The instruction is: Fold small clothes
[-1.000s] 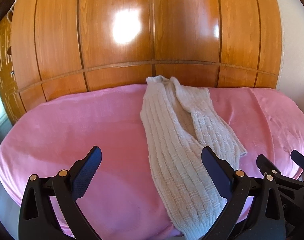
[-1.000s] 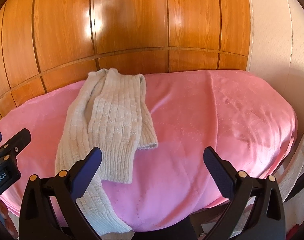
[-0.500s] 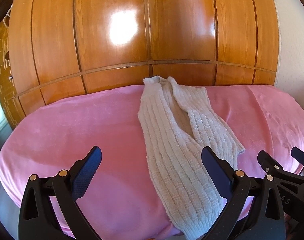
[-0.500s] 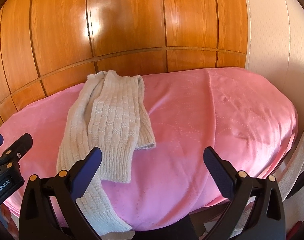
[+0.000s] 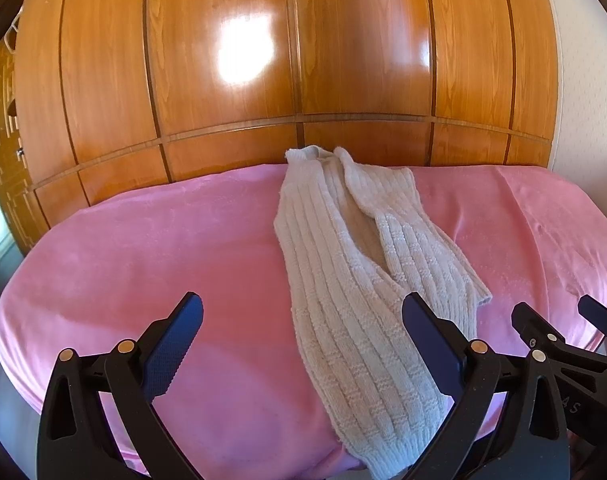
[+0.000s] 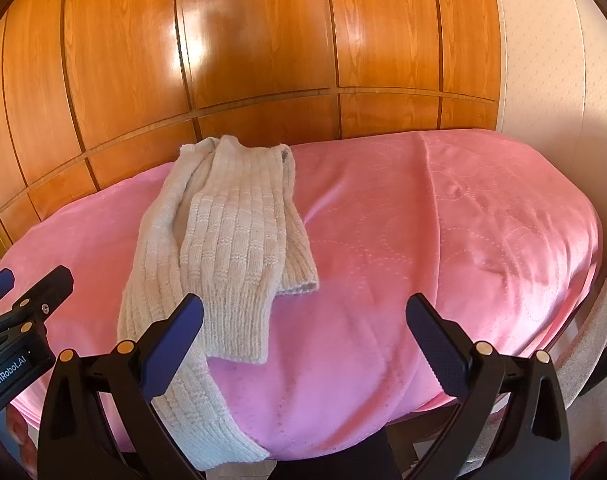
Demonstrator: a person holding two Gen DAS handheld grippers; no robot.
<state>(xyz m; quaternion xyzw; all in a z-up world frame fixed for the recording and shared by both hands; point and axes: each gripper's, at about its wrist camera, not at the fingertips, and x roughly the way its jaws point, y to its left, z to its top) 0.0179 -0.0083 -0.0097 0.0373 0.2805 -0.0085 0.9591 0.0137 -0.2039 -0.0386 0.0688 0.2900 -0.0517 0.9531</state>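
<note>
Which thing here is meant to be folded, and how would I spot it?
Find the glossy wooden wardrobe; a pink blanket spreads in front of it. On it lies the knitted garment, the only pale, ribbed item there, running from the wardrobe side to the near edge.

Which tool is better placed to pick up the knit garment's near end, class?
Probably the left tool: the knit garment runs between its open jaws. The right tool, also open, mostly frames bare pink cover.
</note>
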